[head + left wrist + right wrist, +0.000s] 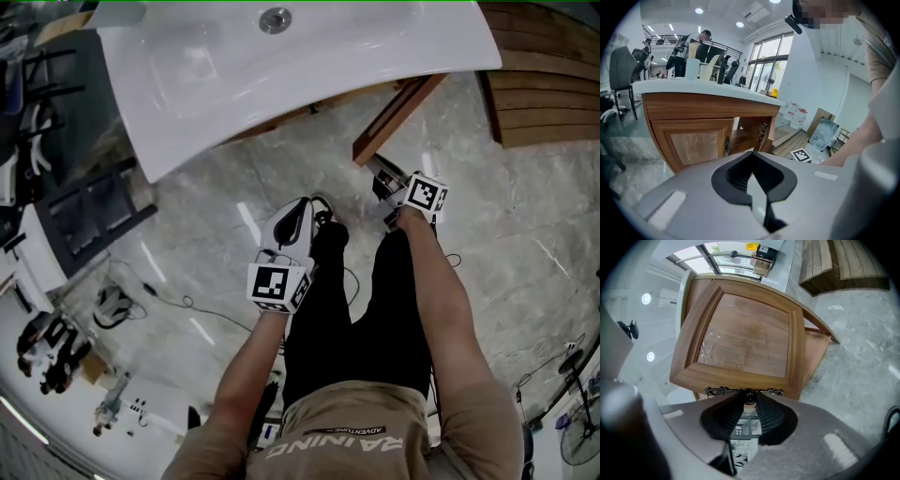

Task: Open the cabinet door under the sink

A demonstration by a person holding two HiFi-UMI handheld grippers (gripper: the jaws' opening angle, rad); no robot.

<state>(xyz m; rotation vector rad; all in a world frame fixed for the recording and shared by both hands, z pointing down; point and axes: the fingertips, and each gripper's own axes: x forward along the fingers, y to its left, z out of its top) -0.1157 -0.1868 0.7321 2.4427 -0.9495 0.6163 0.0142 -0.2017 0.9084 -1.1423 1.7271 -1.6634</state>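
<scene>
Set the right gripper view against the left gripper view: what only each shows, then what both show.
Right gripper view only: the right claw shut on the knob of the open door. Left gripper view only: the closed door, the open compartment, the left claw shut and empty. Both: the wooden cabinet under the white sink top.

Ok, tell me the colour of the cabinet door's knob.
Dark, almost black knob; clearest in the right gripper view.
</scene>
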